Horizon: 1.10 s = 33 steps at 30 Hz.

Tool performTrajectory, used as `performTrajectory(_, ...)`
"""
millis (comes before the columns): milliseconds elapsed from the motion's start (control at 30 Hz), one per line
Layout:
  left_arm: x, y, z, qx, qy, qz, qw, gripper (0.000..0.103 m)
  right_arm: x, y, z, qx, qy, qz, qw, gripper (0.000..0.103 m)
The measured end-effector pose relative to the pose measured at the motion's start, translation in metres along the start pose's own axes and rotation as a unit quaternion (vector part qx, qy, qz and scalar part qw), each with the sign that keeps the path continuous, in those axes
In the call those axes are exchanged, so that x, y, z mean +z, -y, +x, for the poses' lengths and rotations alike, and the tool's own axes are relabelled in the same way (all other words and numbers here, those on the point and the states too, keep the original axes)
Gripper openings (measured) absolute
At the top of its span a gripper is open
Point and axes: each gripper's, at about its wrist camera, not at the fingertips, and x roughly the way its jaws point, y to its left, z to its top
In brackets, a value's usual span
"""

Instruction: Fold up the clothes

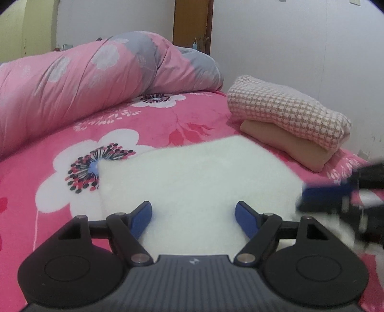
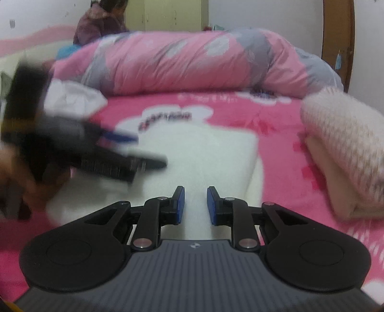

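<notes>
A white fluffy garment (image 1: pixel 199 172) lies folded flat on the pink flowered bed sheet (image 1: pixel 168 120). My left gripper (image 1: pixel 193 208) hovers over its near part, open wide, with nothing between the pads. My right gripper (image 1: pixel 303 198) shows blurred at the garment's right edge. In the right wrist view the right gripper (image 2: pixel 195 192) hangs over the same white garment (image 2: pixel 204 153). Its jaws stand a narrow gap apart, and no fabric shows in that gap. The left gripper (image 2: pixel 148 151) is a blur at the left, over the garment's left side.
A folded checked knit (image 1: pixel 288 112) sits on a folded beige piece (image 1: pixel 283 141) at the right, near the wall. A rolled pink quilt (image 1: pixel 84 79) fills the back of the bed. A crumpled white cloth (image 2: pixel 72 96) lies at the far left. A person (image 2: pixel 100 21) sits beyond the quilt.
</notes>
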Motion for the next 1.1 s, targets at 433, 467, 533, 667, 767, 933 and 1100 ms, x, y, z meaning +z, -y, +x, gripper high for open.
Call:
performTrajectory(433,0.004,0.010,0.002,0.029,-0.018,0.000,0.9994,0.079,0.035,0.033,0.095,-0.019,-0.053,-0.013,0.998,0.020)
performTrajectory(467,0.004,0.010,0.003,0.030,-0.017,-0.001,0.9994,0.079,0.041,0.032,0.091,-0.020,-0.048,-0.014,0.999,0.020)
performTrajectory(533,0.004,0.012,0.002,0.034,-0.017,-0.003,0.9993,0.079,0.051,0.033,0.087,-0.027,-0.032,-0.015,0.999,0.020)
performTrajectory(667,0.004,0.014,0.003,0.041,-0.018,-0.003,0.9990,0.079,0.054,0.045,0.113,-0.045,-0.047,-0.001,0.998,0.020)
performTrajectory(767,0.005,0.015,0.003,0.045,-0.021,-0.001,0.9988,0.079,0.032,0.052,0.138,-0.057,-0.054,-0.008,0.997,0.020)
performTrajectory(933,0.008,0.017,0.003,0.054,-0.030,-0.006,0.9981,0.079,0.043,0.052,0.106,-0.070,-0.026,0.015,0.997,0.020)
performTrajectory(1100,0.010,0.022,0.004,0.066,-0.036,-0.004,0.9971,0.079,0.043,0.048,0.035,-0.047,0.028,0.043,0.998,0.020)
